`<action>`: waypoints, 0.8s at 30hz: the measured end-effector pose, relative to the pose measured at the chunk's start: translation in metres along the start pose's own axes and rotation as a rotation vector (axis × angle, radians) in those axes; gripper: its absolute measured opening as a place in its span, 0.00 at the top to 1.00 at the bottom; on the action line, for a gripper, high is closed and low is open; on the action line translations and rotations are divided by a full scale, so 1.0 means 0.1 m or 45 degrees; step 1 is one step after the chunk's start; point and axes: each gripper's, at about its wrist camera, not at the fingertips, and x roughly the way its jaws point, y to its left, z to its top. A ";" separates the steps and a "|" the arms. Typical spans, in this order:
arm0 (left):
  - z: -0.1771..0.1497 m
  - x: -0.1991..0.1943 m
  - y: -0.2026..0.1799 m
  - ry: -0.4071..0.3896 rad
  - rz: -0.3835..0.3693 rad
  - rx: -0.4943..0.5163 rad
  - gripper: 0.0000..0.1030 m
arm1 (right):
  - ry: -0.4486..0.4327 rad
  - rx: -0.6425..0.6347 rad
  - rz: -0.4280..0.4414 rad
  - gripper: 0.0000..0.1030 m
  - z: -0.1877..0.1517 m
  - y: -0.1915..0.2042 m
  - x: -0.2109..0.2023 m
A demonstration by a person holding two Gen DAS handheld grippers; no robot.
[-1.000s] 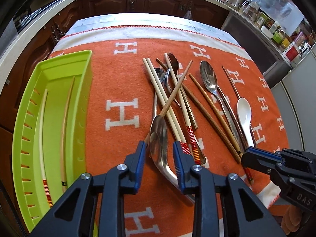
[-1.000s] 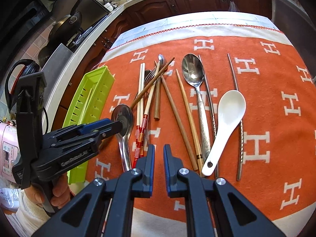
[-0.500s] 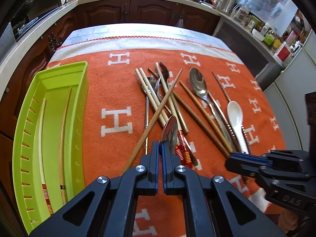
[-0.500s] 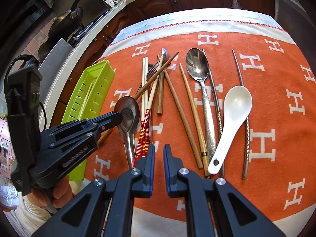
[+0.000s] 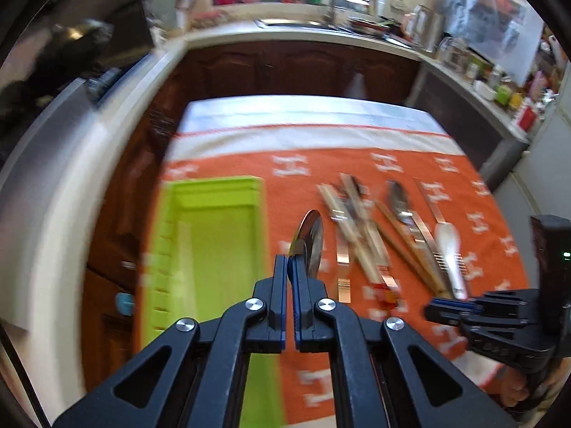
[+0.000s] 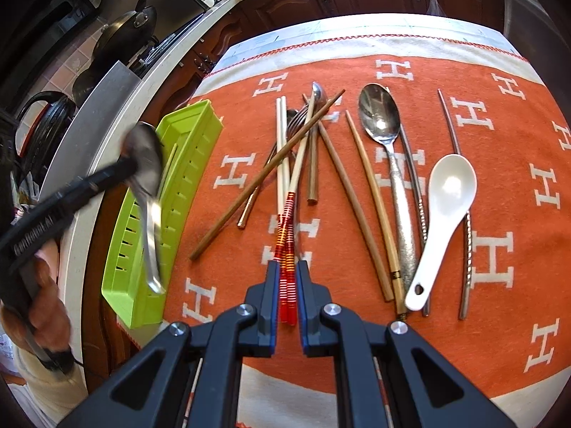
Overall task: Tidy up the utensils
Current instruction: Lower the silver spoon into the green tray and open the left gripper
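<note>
A: Left claw pinching metal spoon at its neck, aloft beside green tray.
B: Stiff, slick steel; may pivot. Right claw nearly closed astride striped chopsticks, apparently untouched.

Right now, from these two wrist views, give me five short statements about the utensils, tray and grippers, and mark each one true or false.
1. The left gripper is shut on the metal spoon. True.
2. That spoon lies flat on the orange cloth. False: it is lifted clear of the cloth, near the green tray.
3. The white ceramic spoon is inside the tray. False: it lies on the cloth, between metal chopsticks.
4. The red-striped chopsticks run between the fingers of the right gripper. True.
5. Every chopstick is already sorted into the tray. False: several wooden chopsticks lie on the cloth.
</note>
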 end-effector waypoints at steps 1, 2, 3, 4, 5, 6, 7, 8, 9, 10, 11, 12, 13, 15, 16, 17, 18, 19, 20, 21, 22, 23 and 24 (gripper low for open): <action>0.00 -0.02 0.06 -0.004 0.039 -0.002 1.00 | 0.004 -0.002 -0.001 0.91 0.00 0.00 0.01; 0.00 -0.03 0.13 -0.003 0.073 -0.008 1.00 | 0.007 -0.005 -0.003 0.91 0.00 0.02 0.01; -0.01 -0.04 0.19 0.000 0.104 -0.015 1.00 | 0.009 -0.007 -0.004 0.91 0.00 0.03 0.02; -0.01 -0.04 0.26 0.002 0.130 -0.021 1.00 | 0.010 -0.009 -0.005 0.91 0.00 0.04 0.02; 0.00 -0.03 0.33 0.008 0.152 -0.027 1.00 | 0.012 -0.011 -0.007 0.91 0.00 0.05 0.03; -0.01 -0.01 0.39 0.014 0.177 -0.031 1.00 | 0.014 -0.013 -0.009 0.91 0.00 0.06 0.03; -0.01 0.00 0.43 0.017 0.194 -0.029 1.00 | 0.016 -0.015 -0.010 0.91 0.00 0.07 0.03; -0.02 0.02 0.48 0.023 0.218 -0.023 1.00 | 0.019 -0.017 -0.011 0.91 0.00 0.08 0.04; -0.03 0.06 0.52 0.037 0.245 -0.019 1.00 | 0.022 -0.019 -0.013 0.91 0.00 0.09 0.04; -0.05 0.09 0.55 0.053 0.258 -0.015 1.00 | 0.025 -0.021 -0.015 0.91 0.00 0.11 0.05; -0.07 0.14 0.57 0.070 0.263 -0.012 1.00 | 0.028 -0.023 -0.017 0.91 0.00 0.11 0.06; -0.10 0.17 0.59 0.086 0.262 -0.010 1.00 | 0.031 -0.023 -0.019 0.91 0.00 0.12 0.07; -0.12 0.22 0.58 0.102 0.263 -0.005 1.00 | 0.032 -0.024 -0.019 0.91 0.00 0.13 0.07; -0.17 0.32 0.57 0.135 0.252 0.008 1.00 | 0.036 -0.024 -0.022 0.91 0.00 0.13 0.09; -0.20 0.35 0.56 0.145 0.246 0.008 1.00 | 0.038 -0.023 -0.024 0.91 -0.01 0.13 0.09; -0.22 0.38 0.54 0.157 0.237 0.008 1.00 | 0.038 -0.022 -0.024 0.91 -0.01 0.13 0.09; -0.23 0.42 0.53 0.162 0.223 0.005 1.00 | 0.039 -0.019 -0.024 0.91 -0.01 0.12 0.09; -0.23 0.44 0.52 0.161 0.208 -0.001 1.00 | 0.039 -0.017 -0.024 0.91 0.00 0.12 0.10; -0.23 0.45 0.51 0.156 0.191 -0.008 1.00 | 0.038 -0.014 -0.025 0.91 -0.01 0.12 0.10; -0.22 0.47 0.51 0.152 0.182 -0.012 1.00 | 0.038 -0.011 -0.025 0.91 -0.01 0.11 0.10; -0.19 0.50 0.50 0.143 0.179 -0.013 1.00 | 0.038 -0.009 -0.025 0.91 -0.01 0.11 0.10; -0.16 0.53 0.49 0.137 0.179 -0.011 1.00 | 0.038 -0.006 -0.025 0.91 -0.01 0.10 0.10; -0.12 0.58 0.48 0.137 0.179 -0.008 1.00 | 0.038 -0.003 -0.025 0.91 -0.01 0.09 0.10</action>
